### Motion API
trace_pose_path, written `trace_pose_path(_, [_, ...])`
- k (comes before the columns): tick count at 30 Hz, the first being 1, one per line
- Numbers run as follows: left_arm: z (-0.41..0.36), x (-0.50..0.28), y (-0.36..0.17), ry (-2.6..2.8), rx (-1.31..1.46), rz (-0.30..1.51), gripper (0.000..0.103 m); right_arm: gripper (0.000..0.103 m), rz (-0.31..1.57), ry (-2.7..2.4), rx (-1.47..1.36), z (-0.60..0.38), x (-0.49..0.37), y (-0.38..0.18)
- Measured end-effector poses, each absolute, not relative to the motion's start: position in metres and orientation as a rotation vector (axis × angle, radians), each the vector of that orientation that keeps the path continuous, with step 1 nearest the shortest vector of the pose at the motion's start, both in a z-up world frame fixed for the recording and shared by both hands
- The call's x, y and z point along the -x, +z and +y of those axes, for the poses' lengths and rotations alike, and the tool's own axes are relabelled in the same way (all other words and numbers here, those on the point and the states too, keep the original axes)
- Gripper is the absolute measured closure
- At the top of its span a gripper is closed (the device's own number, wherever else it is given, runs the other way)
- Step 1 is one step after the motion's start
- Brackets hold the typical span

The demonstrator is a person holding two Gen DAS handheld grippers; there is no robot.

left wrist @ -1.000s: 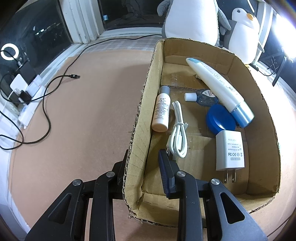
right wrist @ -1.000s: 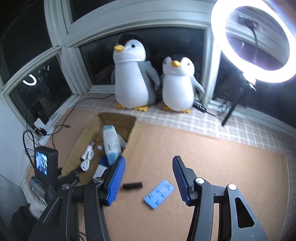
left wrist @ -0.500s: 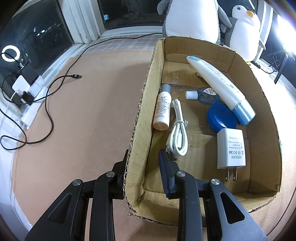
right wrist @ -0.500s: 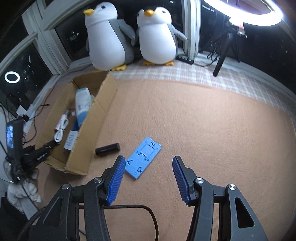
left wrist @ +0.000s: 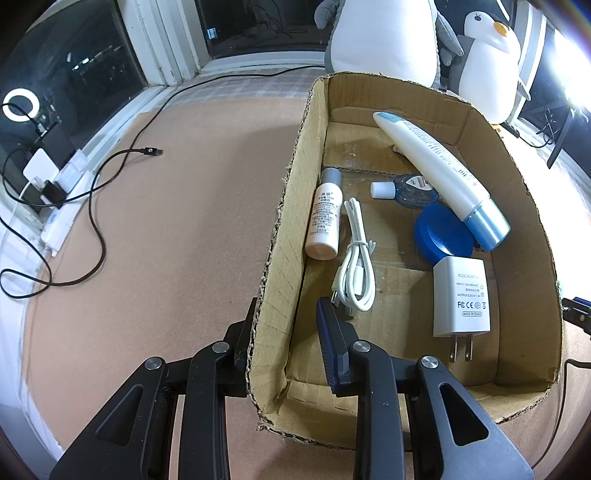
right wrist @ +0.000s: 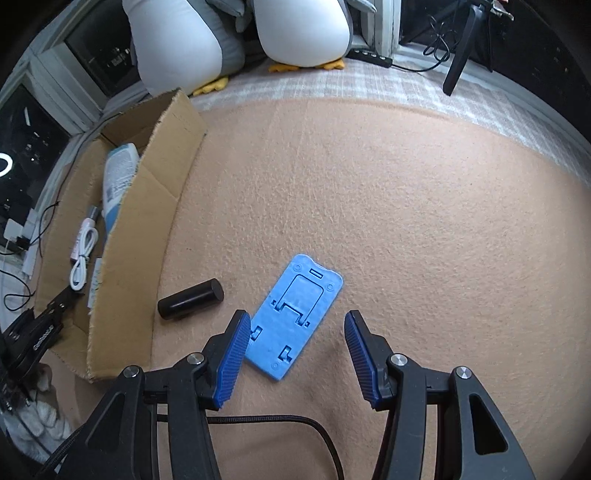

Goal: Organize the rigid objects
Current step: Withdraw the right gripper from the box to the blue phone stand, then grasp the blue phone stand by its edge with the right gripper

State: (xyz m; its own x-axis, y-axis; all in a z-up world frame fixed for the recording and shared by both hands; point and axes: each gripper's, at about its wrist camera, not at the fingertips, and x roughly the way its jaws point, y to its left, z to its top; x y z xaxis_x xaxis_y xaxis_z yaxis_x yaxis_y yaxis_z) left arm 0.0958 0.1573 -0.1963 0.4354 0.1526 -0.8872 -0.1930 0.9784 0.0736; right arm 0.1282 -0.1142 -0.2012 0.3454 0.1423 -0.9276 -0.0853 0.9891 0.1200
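A cardboard box [left wrist: 288, 221] holds a white tube [left wrist: 436, 166], a small white bottle [left wrist: 325, 214], a coiled white cable [left wrist: 356, 258], a blue round lid [left wrist: 443, 232], a small blue bottle [left wrist: 410, 186] and a white charger [left wrist: 461, 295]. My left gripper [left wrist: 284, 325] straddles the box's left wall near the front corner, one finger outside, one inside, clamped on the wall. My right gripper [right wrist: 295, 332] is open, low over a flat blue phone stand [right wrist: 295, 321] on the tan mat. A black cylinder [right wrist: 190, 299] lies between the stand and the box [right wrist: 147, 229].
Two plush penguins [right wrist: 236, 33] stand behind the box by the window. A black cable [left wrist: 96, 206] and a power strip [left wrist: 55, 192] lie left of the box. A braided black cable [right wrist: 288, 421] runs under my right gripper. A tripod leg [right wrist: 458, 62] stands at the back right.
My right gripper has tipped down and moved closer to the blue stand, which now lies between its fingers. The left gripper and box have barely moved.
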Motion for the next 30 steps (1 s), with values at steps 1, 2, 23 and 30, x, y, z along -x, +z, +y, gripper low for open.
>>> trace_pose_path(1, [0.158,-0.096,-0.196,0.214,0.042,1.100,0.076,0.054,1.215,0.143,-0.062,-0.113,-0.129,-0.203])
trace_pose_path(2, [0.158,-0.096,-0.196,0.214,0.043,1.100,0.076,0.054,1.219,0.140,-0.065,-0.113,-0.131,-0.205])
trace_pose_path(23, [0.161,-0.094,-0.198,0.192,0.039,1.089,0.076,0.070,1.273,0.138,0.116,-0.124,-0.140,-0.211])
trace_pose_path(30, [0.162,-0.094,-0.198,0.187,0.040,1.086,0.076,0.070,1.242,0.142,0.112,-0.145,-0.135,-0.210])
